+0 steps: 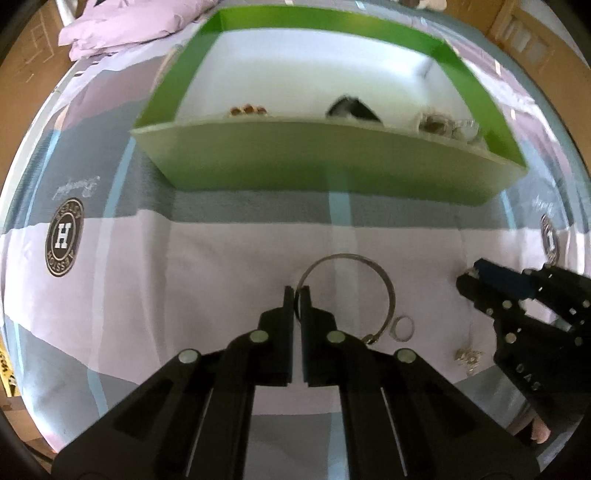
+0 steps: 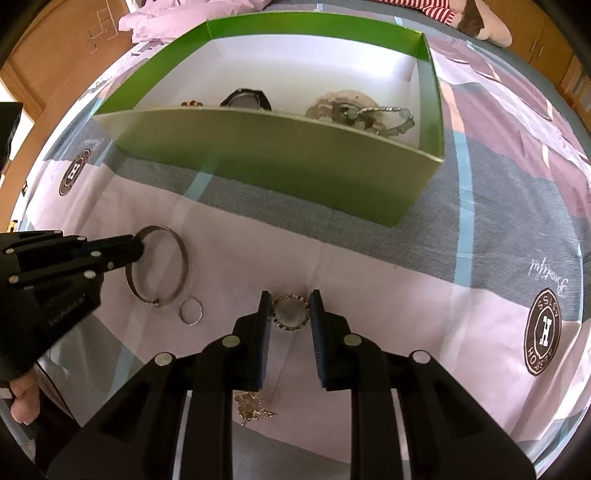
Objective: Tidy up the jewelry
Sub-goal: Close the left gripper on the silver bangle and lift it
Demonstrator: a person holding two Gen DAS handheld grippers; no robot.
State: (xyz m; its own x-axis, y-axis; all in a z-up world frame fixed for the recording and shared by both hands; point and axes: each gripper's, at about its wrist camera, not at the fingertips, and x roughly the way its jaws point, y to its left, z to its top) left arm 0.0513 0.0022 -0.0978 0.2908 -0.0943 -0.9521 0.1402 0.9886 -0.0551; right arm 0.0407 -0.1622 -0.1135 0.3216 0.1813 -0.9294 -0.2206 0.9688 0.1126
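Note:
My left gripper (image 1: pixel 297 291) is shut on the rim of a thin silver bangle (image 1: pixel 388 291), which lies on the bedsheet; from the right wrist view that gripper (image 2: pixel 138 245) pinches the bangle (image 2: pixel 183 258) at its far left edge. My right gripper (image 2: pixel 290 306) points down with a round studded ring (image 2: pixel 290 296) between its pads, which close on its sides. A small plain ring (image 2: pixel 181 312) lies beside the bangle. A gold chain heap (image 2: pixel 253 404) lies under the right gripper. The green box (image 2: pixel 277 155) stands beyond.
The box holds a black watch (image 2: pixel 245 99), pale bead bracelets (image 2: pixel 354 107) and brown beads (image 2: pixel 192 104). A lilac pillow (image 1: pixel 122 26) lies behind the box on the patterned bedsheet (image 2: pixel 498 240). Wooden furniture (image 2: pixel 55 44) borders the bed. A person's fingers (image 2: pixel 22 402) show at the left.

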